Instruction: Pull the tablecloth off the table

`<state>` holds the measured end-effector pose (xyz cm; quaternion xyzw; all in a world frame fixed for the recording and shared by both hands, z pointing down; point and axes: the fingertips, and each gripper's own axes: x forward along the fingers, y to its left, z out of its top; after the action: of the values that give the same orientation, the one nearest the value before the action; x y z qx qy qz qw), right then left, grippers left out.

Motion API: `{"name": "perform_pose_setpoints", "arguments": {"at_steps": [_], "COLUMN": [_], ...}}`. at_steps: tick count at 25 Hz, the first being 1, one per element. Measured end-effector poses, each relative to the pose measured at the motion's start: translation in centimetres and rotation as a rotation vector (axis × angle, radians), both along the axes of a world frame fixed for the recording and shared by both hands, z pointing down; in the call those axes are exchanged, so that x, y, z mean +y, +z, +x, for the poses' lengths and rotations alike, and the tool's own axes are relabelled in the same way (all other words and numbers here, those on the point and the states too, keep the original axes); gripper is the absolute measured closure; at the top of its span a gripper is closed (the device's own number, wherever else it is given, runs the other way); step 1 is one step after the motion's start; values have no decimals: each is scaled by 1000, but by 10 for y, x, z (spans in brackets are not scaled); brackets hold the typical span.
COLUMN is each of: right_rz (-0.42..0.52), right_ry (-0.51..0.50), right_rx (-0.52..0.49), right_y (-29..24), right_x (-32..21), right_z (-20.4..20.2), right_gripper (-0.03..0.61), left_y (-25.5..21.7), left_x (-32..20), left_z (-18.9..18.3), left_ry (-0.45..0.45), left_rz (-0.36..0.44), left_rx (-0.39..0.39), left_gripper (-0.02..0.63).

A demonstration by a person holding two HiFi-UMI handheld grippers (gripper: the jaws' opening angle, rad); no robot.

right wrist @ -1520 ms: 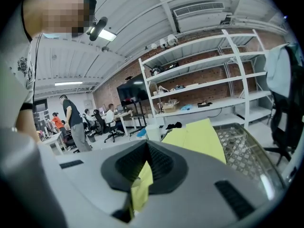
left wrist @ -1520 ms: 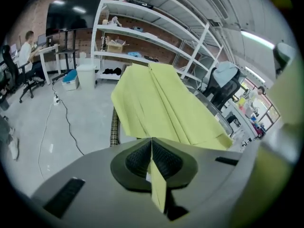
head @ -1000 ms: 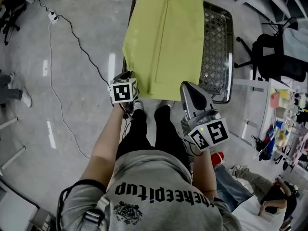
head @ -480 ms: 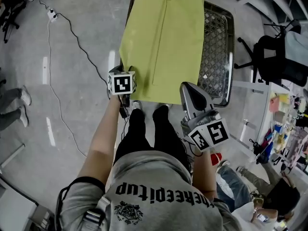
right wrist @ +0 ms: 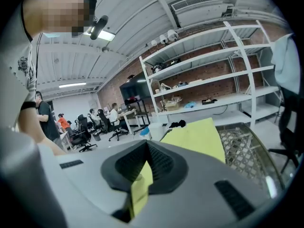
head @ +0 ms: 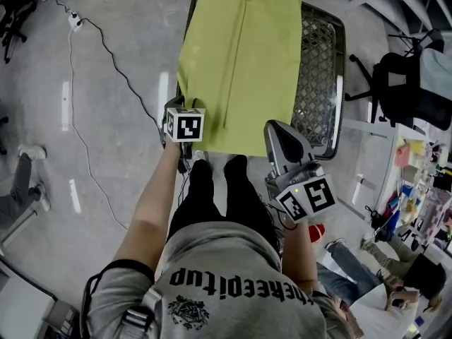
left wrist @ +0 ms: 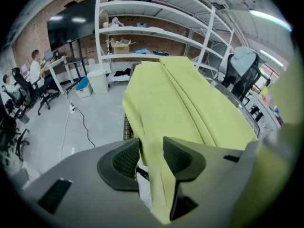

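Now the left tongs (left wrist: 152, 156), just sprung wide and narrowing again, straddle a hanging corner of the tablecloth (head: 240, 62) without pinching it, while the right tongs (right wrist: 146, 167) clamp its near edge, so the pull likely awaits that left grip.

Matt cloth tablecloth (head: 240, 62), metal-mesh table (head: 319, 62)

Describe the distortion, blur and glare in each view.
Head view: wide-angle bending at the edges, light streaks glaring on the grey concrete floor. Left gripper view: fisheye with dark corners; the yellow-green tablecloth smears out of focus at the right edge. Right gripper view: white metal shelves bow; a mosaic patch top left.
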<state>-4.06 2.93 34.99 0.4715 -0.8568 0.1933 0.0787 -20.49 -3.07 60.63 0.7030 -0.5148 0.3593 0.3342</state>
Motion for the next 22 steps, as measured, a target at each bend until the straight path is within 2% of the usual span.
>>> {"name": "perform_pose_setpoints", "arguments": {"at_steps": [2, 4, 7, 10, 14, 22], "right_rz": [-1, -1, 5, 14, 22, 49], "right_ry": [-2, -5, -6, 4, 9, 4], "right_rx": [-1, 2, 6, 1, -6, -24], "right_y": [1, 0, -5, -7, -10, -20], "right_x": [-1, -2, -4, -3, -2, -1], "right_z": [-1, -2, -1, 9, 21, 46], "right_gripper": [568, 569, 568, 568, 569, 568], "left_y": [1, 3, 1, -13, -41, -92], "left_x": [2, 3, 2, 2, 0, 0], "left_z": [7, 14, 12, 18, 50, 141], "left_ry": [35, 46, -4, 9, 121, 404], "left_rz": [-13, -51, -67, -17, 66, 222], "left_rx": [7, 45, 89, 99, 80, 16], "left_gripper": [482, 589, 592, 594, 594, 594]}}
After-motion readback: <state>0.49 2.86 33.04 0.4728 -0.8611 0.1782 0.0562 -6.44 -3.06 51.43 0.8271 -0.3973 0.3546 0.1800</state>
